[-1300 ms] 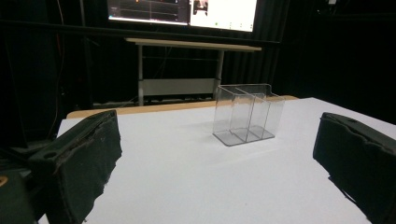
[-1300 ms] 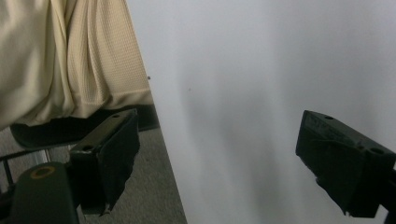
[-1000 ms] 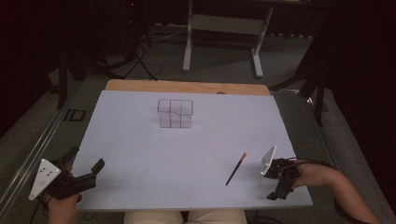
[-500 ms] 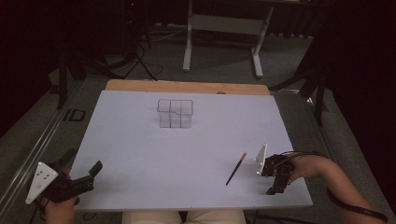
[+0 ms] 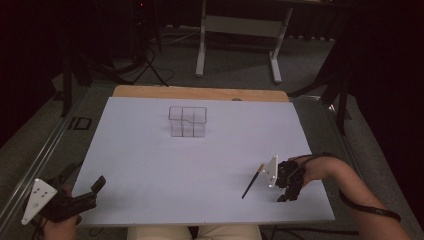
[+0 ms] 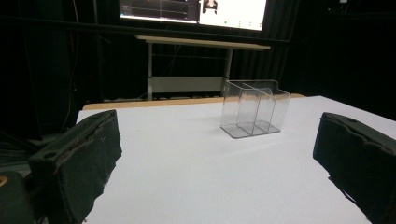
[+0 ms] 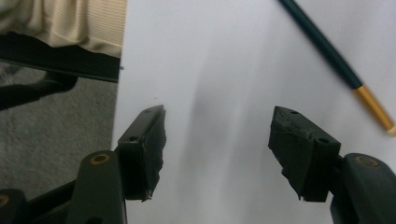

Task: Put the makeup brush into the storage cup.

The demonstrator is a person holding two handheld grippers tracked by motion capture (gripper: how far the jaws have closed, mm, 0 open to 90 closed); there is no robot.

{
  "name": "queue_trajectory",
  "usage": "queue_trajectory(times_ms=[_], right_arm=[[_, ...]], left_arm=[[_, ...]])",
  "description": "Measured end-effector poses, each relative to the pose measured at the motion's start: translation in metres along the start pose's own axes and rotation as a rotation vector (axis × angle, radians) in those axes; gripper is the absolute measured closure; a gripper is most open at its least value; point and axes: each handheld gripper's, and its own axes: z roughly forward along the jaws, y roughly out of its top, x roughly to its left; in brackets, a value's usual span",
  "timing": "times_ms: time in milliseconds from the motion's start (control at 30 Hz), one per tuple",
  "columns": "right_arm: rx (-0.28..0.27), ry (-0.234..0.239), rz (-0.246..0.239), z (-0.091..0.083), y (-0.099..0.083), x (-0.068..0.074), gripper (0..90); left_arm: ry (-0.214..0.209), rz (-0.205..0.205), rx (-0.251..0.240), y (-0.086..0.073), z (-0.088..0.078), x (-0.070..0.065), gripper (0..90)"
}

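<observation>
1. Right tongs (image 5: 286, 192) hang over the near right part of the white worktop (image 5: 150, 170), tips turned down toward the near edge; their jaws have just been closing, yet they stand apart with bare worktop between them.
2. Left tongs (image 5: 92, 192) rest at the near left corner, level and pointed across the worktop, jaws spread wide and holding nothing.
3. No brand, label or readable writing can be made out; the monitor (image 6: 191, 11) far behind the worktop is too small to read.
4. The right forearm (image 5: 360, 200) comes from the lower right, wrist bent so the hand (image 5: 315, 170) sits above its tongs; a cable loops around the arm.
5. The paintbrush (image 5: 252, 181), dark handle with a golden ferrule, lies flat on the worktop just beside the right tongs, not touched.
6. Compared with a second ago, the right tongs moved inward along the near edge, closer to the paintbrush; the left tongs hardly shifted.
7. The clear organizer (image 5: 187, 121) stands upright farther away, near the middle of the worktop, well apart from both tongs.
</observation>
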Motion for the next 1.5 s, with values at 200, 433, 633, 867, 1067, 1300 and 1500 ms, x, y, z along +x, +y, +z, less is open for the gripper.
queue_trajectory(times_ms=[200, 433, 633, 867, 1067, 1300, 1500], right_arm=[[0.011, -0.037, -0.077, -0.003, 0.008, -0.006, 39.3], [0.003, -0.102, -0.203, -0.007, 0.017, -0.014, 46.9], [-0.006, -0.134, -0.282, -0.006, 0.028, -0.024, 51.6], [0.002, -0.144, -0.391, 0.003, 0.041, -0.036, 57.6], [0.016, -0.129, -0.437, 0.008, 0.044, -0.043, 62.0], [0.020, -0.104, -0.451, 0.012, 0.046, -0.047, 63.2], [0.039, -0.078, -0.478, 0.020, 0.048, -0.050, 68.1]], left_arm=[[0.002, 0.001, 0.003, -0.001, -0.003, 0.000, 2.0], [0.007, 0.003, 0.008, -0.002, -0.006, -0.001, 2.0], [0.017, 0.000, 0.011, -0.003, -0.009, 0.000, 1.9], [0.028, -0.003, 0.013, -0.004, -0.012, 0.000, 1.9], [0.037, -0.006, 0.015, -0.004, -0.014, 0.001, 1.9], [0.038, -0.004, 0.020, -0.005, -0.015, 0.000, 2.0], [0.044, -0.008, 0.021, -0.005, -0.017, 0.000, 2.0]])
